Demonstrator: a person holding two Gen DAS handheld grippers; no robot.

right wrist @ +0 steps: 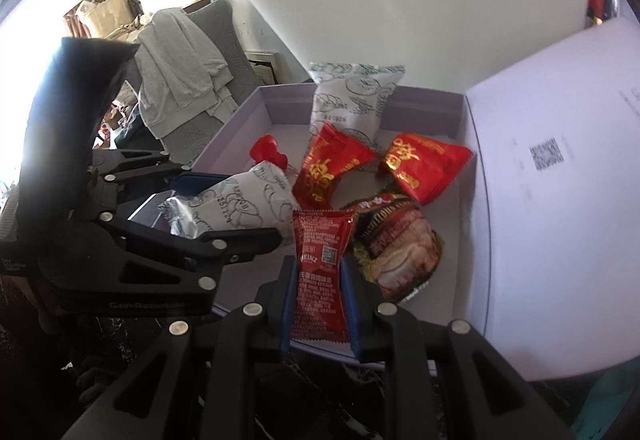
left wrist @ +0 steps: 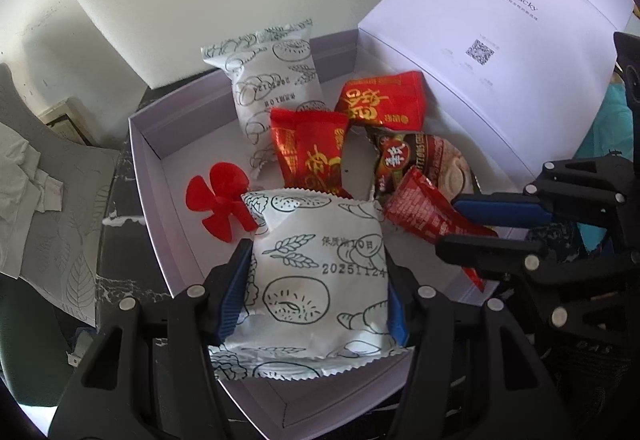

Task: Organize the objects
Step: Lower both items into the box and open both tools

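**Two packets over the box, nearly all sorted**

Left gripper (left wrist: 316,294) clamps a white bread pack (left wrist: 320,280) across its width, blue pads pressed on both sides; pack hangs over the near end of the box (left wrist: 148,160), low edge at or just above the floor, can't tell which. Right gripper (right wrist: 318,304) is closed thin on a ketchup sachet (right wrist: 320,260), held over the box's near right part, beside a brown snack pack (right wrist: 396,252).

Already in the box: a 2nd white pack (left wrist: 276,80) leaning on the far wall, two red packets (left wrist: 312,152) (left wrist: 382,96) mid-box, the brown snack pack, and a red fan blade (left wrist: 220,200) on the left. So most looks done; what's left, I'd judge, is to set down and let go of these two, then maybe shut the lid (left wrist: 500,40), which stands open to the right w/ a QR code on it. No loose items visible outside the box, but views are narrow.

Surface: dark marbled tabletop (left wrist: 116,260) under the box, a grey leaf-pattern cloth at left. Room: white wall behind, a grey chair w/ a pale garment (right wrist: 180,72) draped on it, clutter further back, strong window glare at left.
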